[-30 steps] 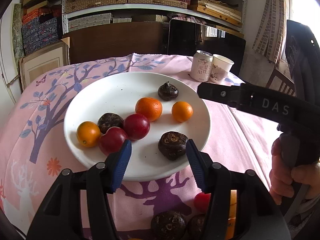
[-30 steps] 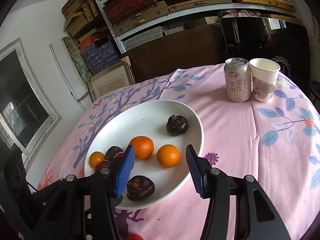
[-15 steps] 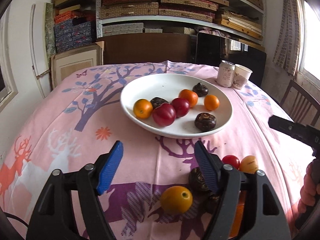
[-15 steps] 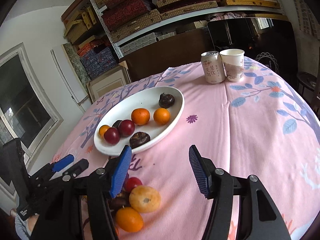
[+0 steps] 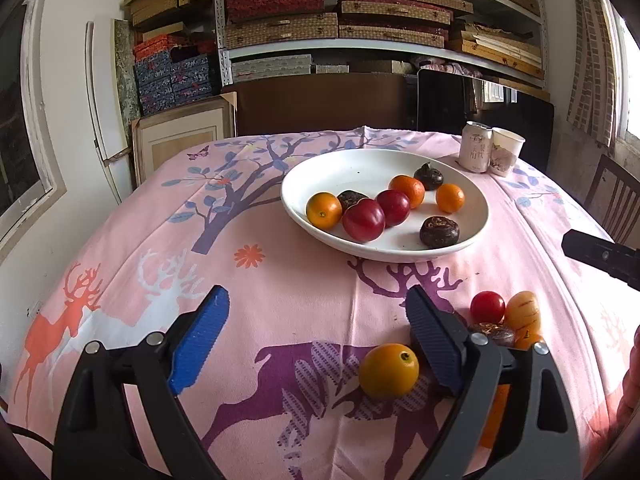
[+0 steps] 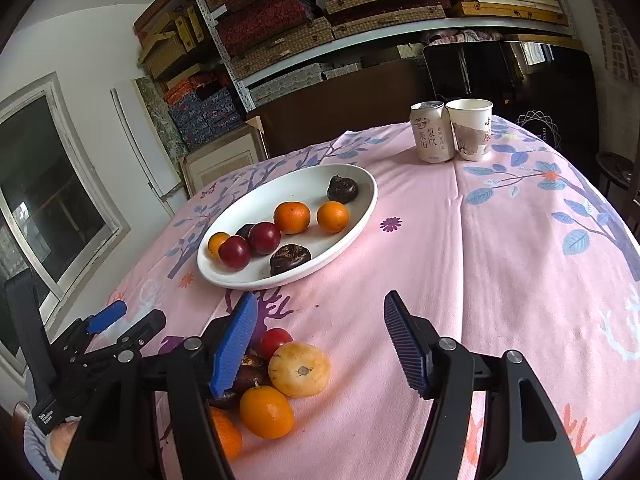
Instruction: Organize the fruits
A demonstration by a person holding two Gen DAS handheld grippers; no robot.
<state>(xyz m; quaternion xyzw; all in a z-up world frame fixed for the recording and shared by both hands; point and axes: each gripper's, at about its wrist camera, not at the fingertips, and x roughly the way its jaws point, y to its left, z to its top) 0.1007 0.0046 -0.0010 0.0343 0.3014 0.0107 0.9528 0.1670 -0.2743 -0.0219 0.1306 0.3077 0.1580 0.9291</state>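
Note:
A white plate (image 5: 352,168) (image 6: 280,196) holds oranges, two red plums (image 5: 364,220) and dark brown water chestnuts. On the near cloth lies a loose heap of oranges, a small red fruit (image 5: 487,307) (image 6: 275,340) and dark chestnuts (image 6: 248,372). My left gripper (image 5: 316,340) hangs over the cloth with its jaws opening. An orange (image 5: 389,371) lies between its fingers near the right pad, unpressed. My right gripper (image 6: 320,344) is also opening. A pale orange (image 6: 299,369) sits just inside its left pad, not gripped.
A drink can (image 5: 476,148) (image 6: 432,132) and a paper cup (image 5: 506,152) (image 6: 472,128) stand at the table's far right. A wooden chair (image 5: 616,200) is beside the table's right edge. Shelves of boxes fill the back wall.
Both grippers have drawn back from over the plate to the near side of the table. Their jaws have widened. The loose heap of fruit has come into view.

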